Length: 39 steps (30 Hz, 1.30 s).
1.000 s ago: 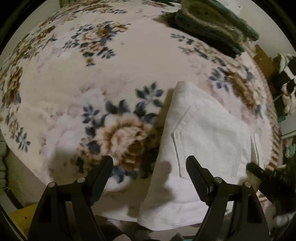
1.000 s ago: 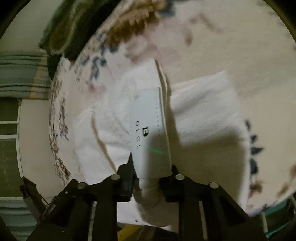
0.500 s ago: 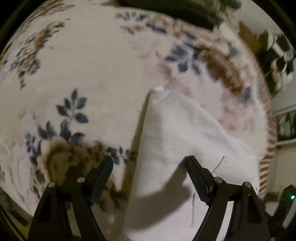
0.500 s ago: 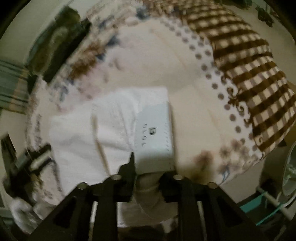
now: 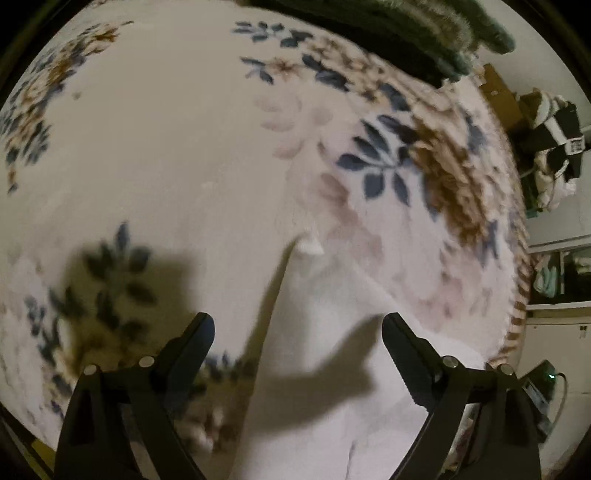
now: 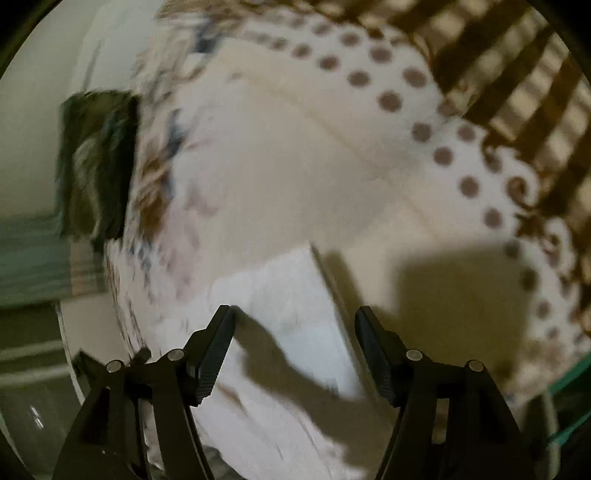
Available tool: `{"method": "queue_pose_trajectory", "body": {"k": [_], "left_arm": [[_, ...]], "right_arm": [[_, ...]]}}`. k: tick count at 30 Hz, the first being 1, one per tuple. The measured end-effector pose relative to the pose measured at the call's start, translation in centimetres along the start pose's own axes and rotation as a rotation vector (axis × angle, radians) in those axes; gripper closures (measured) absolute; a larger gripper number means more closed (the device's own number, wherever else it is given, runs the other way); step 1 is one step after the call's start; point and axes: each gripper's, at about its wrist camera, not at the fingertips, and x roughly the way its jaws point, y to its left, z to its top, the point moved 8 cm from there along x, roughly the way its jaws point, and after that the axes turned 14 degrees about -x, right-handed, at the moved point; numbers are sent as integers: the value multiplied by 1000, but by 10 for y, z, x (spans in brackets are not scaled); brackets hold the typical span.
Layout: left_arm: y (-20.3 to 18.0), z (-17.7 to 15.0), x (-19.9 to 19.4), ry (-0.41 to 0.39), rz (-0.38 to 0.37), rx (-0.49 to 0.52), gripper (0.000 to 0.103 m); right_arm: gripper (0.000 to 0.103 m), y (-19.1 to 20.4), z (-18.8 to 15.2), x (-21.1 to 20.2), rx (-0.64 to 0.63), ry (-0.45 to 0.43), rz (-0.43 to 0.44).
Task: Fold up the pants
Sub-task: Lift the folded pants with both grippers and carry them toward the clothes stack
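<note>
The folded white pants point(image 5: 332, 317) lie flat on a cream floral blanket point(image 5: 166, 147). In the left wrist view one corner of them points away from me. My left gripper point(image 5: 298, 332) is open and empty, just above the pants' near part. In the right wrist view the pants point(image 6: 291, 295) lie below and between the fingers, with a straight folded edge on the right. My right gripper point(image 6: 293, 332) is open and holds nothing. The image is blurred by motion.
A dark green folded blanket point(image 5: 388, 33) lies at the far end of the bed; it also shows in the right wrist view point(image 6: 96, 162). A brown checked border point(image 6: 517, 74) edges the blanket. Shelves and clutter point(image 5: 554, 147) stand to the right of the bed.
My right gripper has let go of the pants' labelled waistband and opened; the pants now lie flat. My left gripper stayed open and moved closer over the pants.
</note>
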Motion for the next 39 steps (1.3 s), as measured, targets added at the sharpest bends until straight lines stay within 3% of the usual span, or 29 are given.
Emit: {"method": "queue_pose_trajectory", "body": {"k": [1,2,5,8,12,13,15,16,17,18,20,23,25,29,31,34,35,36,37,38,39], "left_arm": [[-2,3,11,9,11,15,47],[-3,2,17,21,3,26,63],[-3,5,23,17,0,65,62],[2,9,25,45,-56,12,62],[-3,3,3,51,-72,11,60],[-2,-2,-7,44,-78,12,61],[2,-13,-21,50,-109,11,52],[5,-21,-27,56,-118,12,34],[10,-27,-31,54,-121,9,18],[11,-35,-33,53,-137,3,15],[17,-53,-29,77,-176,-11,15],[26,-75,-1,135,-162,-11,15],[32,-88,17,173,-173,-20,13],[27,-89,21,159,-205,17,5],[24,-89,23,159,-213,17,4],[15,-87,23,157,-231,14,5],[14,-86,22,149,-242,13,5],[14,-86,22,144,-249,14,7],[12,-87,19,130,-271,24,29],[12,-87,17,123,-273,33,40],[11,-88,15,111,-260,43,45]], "right_arm": [[57,1,2,3,25,-11,31],[80,4,5,6,20,3,45],[86,15,7,6,-50,-4,-13],[86,11,11,6,-91,-30,-110],[84,11,11,13,-93,33,-92],[79,12,11,12,-86,42,-68],[49,12,6,0,-87,62,-14],[30,11,2,-5,-96,67,4],[24,9,-3,-12,-105,64,21],[23,6,-11,-16,-115,74,34],[18,-5,-31,-12,-126,137,52],[17,-16,-60,9,-124,236,97],[7,-12,-65,17,-153,222,130],[7,15,-71,27,-144,245,311],[7,18,-77,44,-224,282,236],[8,16,-73,49,-191,278,250],[16,17,-71,49,-177,269,258],[26,16,-70,45,-181,256,251],[48,16,-71,44,-202,251,225],[54,13,-72,43,-215,248,202],[57,11,-73,41,-216,237,193]]}}
